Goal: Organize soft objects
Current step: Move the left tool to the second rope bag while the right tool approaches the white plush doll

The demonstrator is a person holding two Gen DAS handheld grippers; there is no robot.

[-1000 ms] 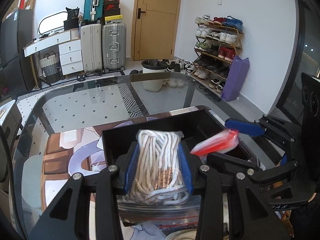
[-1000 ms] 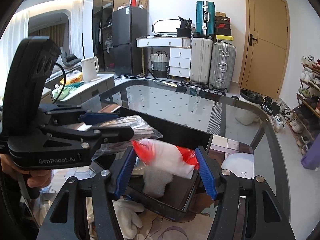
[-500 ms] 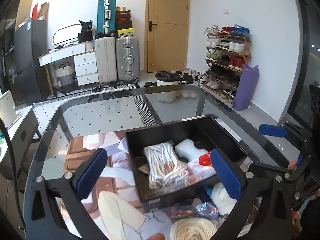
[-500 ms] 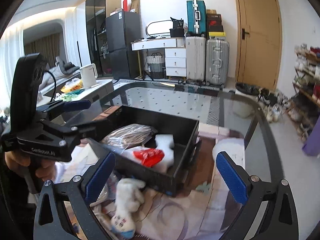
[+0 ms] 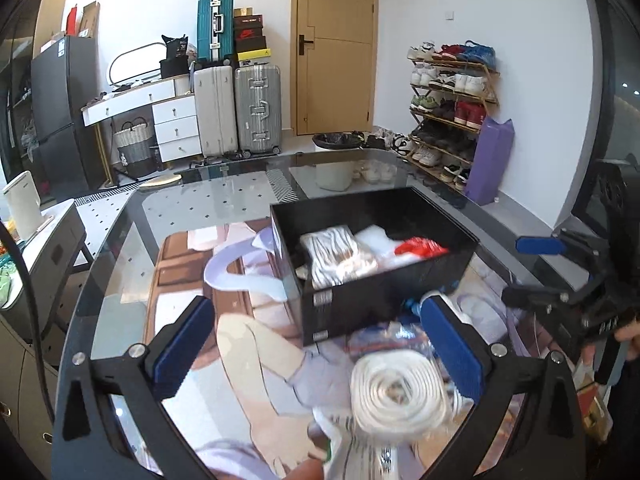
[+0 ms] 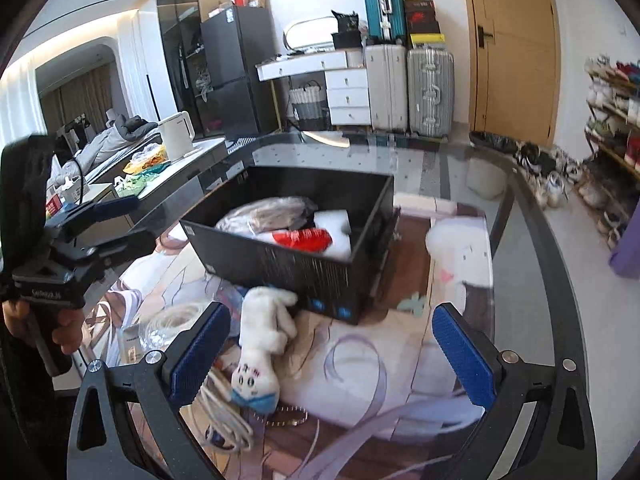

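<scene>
A black box (image 5: pixel 384 300) stands on the printed mat and shows in the right wrist view too (image 6: pixel 280 264). In it lie a bagged rope bundle (image 5: pixel 336 256), a white foam piece (image 6: pixel 336 220) and a bag with a red top (image 6: pixel 306 238). My left gripper (image 5: pixel 316 340) is open and empty, pulled back in front of the box, above a coiled white rope in a bag (image 5: pixel 398 394). My right gripper (image 6: pixel 330 350) is open and empty, over a white plush toy (image 6: pixel 262 344) lying in front of the box. A white cord (image 6: pixel 224 412) lies by its left finger.
The printed mat (image 5: pixel 240 344) covers a glass table (image 5: pixel 224 196) with rounded edges. A second coiled rope bag (image 6: pixel 172 322) lies left of the plush. Beyond the table are suitcases (image 5: pixel 236 108), a door, a shoe rack (image 5: pixel 452 108) and a side counter with a kettle (image 6: pixel 176 142).
Both grippers opened and released their bags into the box, then drew back toward me. The rope bundle and red-topped bag now lie in the box.
</scene>
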